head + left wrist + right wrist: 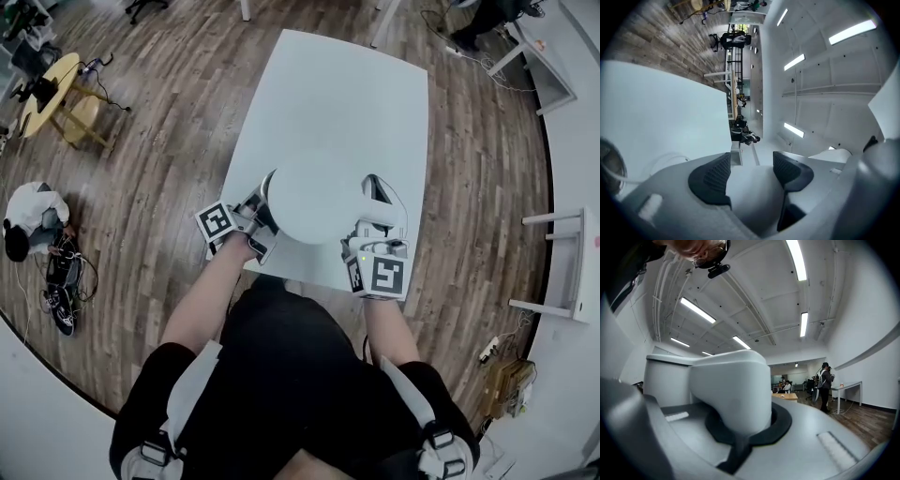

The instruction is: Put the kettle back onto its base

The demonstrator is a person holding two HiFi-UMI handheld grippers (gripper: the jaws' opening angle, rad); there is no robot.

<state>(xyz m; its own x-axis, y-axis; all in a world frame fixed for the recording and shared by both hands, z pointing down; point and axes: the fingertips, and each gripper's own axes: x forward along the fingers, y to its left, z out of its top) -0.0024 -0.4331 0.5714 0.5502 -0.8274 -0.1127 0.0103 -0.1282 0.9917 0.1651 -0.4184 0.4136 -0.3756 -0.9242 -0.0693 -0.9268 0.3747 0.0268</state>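
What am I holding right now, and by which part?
The right gripper is shut on the white kettle, gripping its handle. The left gripper has its jaws apart beside the kettle, nothing between them.

A white table point(328, 103) stands on wood-plank floor point(169, 112).

kettle point(314, 199) over near end of table point(347, 94) | left gripper point(261, 214) just beside kettle's left side | right gripper point(377, 234) at kettle's right, on its handle point(731, 390) | person point(28, 220) on floor, far left of table
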